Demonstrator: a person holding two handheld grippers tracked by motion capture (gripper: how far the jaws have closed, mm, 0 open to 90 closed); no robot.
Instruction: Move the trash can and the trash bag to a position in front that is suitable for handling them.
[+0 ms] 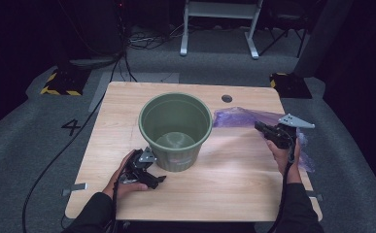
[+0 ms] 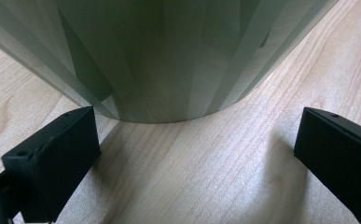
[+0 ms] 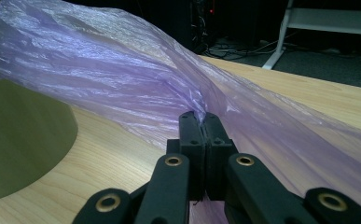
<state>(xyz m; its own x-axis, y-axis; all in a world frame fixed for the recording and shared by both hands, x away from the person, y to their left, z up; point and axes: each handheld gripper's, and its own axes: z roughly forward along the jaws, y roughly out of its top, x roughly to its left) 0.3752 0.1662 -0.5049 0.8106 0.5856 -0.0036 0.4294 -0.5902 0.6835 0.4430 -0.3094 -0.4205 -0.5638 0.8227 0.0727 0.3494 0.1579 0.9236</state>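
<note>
Resting on the near left part of the wooden table (image 1: 234,189), the left gripper (image 1: 149,165) is held in the person's left hand (image 1: 122,182) just beside the base of the green bucket (image 1: 176,128). Its 2 black jaws are seen spread wide in the left gripper view, 1 at each side of the bucket's foot, with bare wood between them; neither pad is shown pressing on the bucket wall (image 2: 169,56), so this tool is released.

Farther along on the right, the right gripper (image 1: 262,129) is held above the table in the person's right hand (image 1: 286,153), with its grey 3-cornered plate on top. In the right gripper view its jaws are clenched together, and a gathered fold of the purple plastic bag (image 3: 122,79) is pinched between the tips, so the bag is grasped.

From that pinch the thin, translucent bag (image 1: 239,116) is stretched leftward toward the bucket's rim, while its other end trails down along the right edge of the table past the right hand. The bucket is standing upright near the middle of the table. A small round hole (image 1: 227,98) is seen in the tabletop at the far side, beyond the bag.
</note>
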